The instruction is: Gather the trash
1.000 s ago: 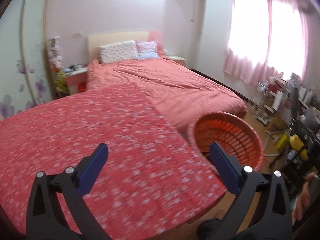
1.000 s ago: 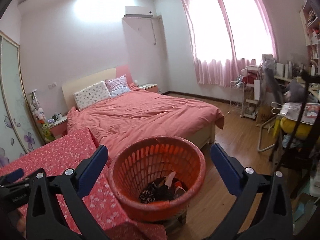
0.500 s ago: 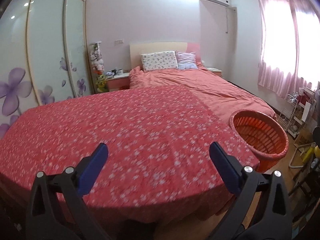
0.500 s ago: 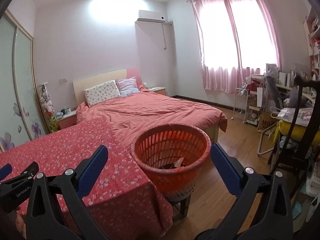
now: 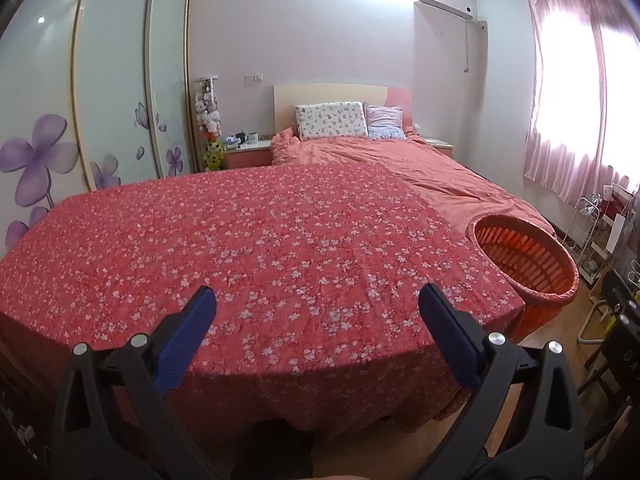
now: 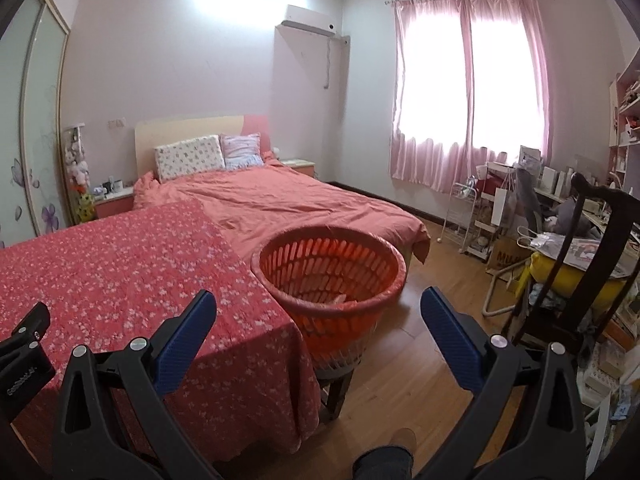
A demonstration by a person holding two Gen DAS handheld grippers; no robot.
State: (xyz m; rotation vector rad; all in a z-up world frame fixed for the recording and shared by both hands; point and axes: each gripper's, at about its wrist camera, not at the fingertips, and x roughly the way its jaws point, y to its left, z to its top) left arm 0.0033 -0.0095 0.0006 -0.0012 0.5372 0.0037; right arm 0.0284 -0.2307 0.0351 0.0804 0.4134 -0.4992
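Red floral cloth [image 5: 280,248], draped over table left of basket; bare of litter in both views. Left gripper [image 5: 316,322]: held back at near edge of cloth, left of basket, jaws spread wide, nothing between them. Orange slatted basket [image 6: 332,276]: on low stand at cloth's right corner, just beside it; pale scrap [image 6: 340,299] inside, probably trash, mostly hidden by rim. Right gripper [image 6: 318,322]: short of basket, jaws wide apart, empty. Risks: basket perched on narrow stand, liable to tip if rim knocked; hanging cloth liable to snag a finger.
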